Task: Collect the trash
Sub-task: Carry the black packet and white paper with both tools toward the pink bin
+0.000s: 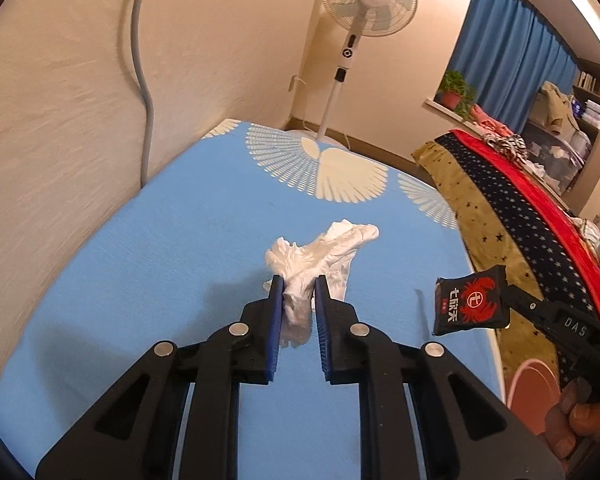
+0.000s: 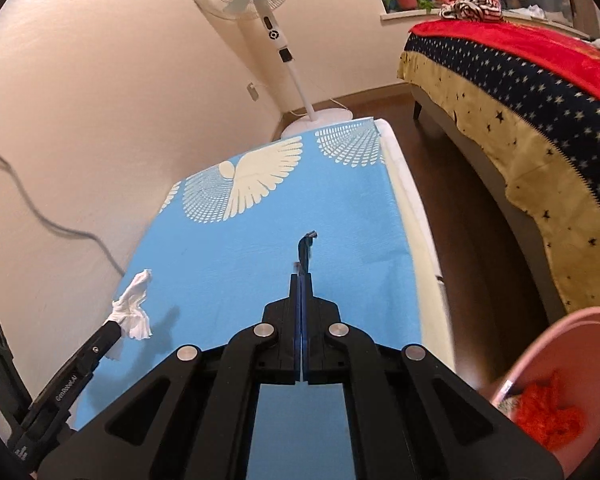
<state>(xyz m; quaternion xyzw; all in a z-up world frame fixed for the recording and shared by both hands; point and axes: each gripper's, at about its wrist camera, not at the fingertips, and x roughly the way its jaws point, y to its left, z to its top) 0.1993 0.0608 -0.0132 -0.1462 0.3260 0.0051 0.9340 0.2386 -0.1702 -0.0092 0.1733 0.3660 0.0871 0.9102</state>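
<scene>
Holding two trash items clear of the blue table (image 1: pixel 140 280): our left gripper (image 1: pixel 298 280) clamps the crumpled tissue (image 1: pixel 324 256); our right gripper (image 2: pixel 301 278) pinches flat the black wrapper (image 1: pixel 470 306). Pink bin (image 2: pixel 560 332) waits near right, likely their destination.

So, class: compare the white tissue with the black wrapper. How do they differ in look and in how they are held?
1. The tissue is white, soft and crumpled; the wrapper is black, flat and printed with a red emblem.
2. The left gripper clamps the tissue with a gap between its fingers; the right gripper is fully shut on the thin wrapper.

Shared: both are trash, pinched and lifted above the blue table.
</scene>
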